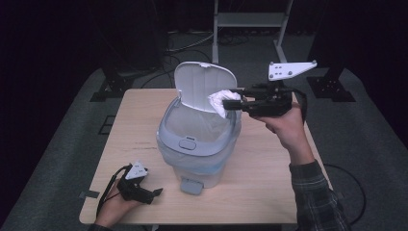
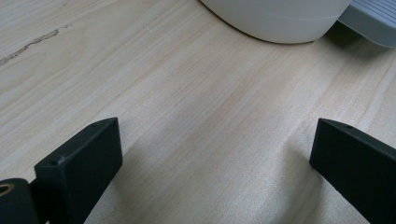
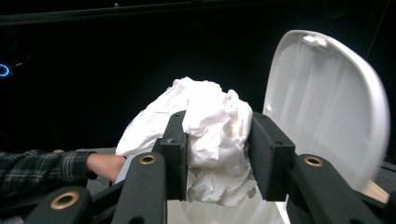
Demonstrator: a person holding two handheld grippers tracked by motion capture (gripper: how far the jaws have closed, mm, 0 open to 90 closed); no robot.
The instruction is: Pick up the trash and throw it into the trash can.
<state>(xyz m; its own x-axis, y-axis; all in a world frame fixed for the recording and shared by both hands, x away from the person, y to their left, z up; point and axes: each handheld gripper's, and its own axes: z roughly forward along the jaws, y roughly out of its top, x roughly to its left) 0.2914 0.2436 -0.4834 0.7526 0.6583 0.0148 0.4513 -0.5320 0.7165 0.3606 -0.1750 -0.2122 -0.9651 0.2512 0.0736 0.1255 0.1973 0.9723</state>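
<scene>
Crumpled paper (image 1: 220,102), pinched by right gripper (image 1: 230,104), hangs over bin rim (image 1: 166,126).

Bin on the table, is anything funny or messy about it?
Nothing looks spilled or broken. The bin stands upright with its lid open, and the right gripper holds a crumpled white paper above the opening.

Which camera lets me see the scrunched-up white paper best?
The right gripper view: the crumpled paper sits big and close, pinched between the right gripper. The high view shows it small, above the bin. The left gripper view looks at the table.
</scene>
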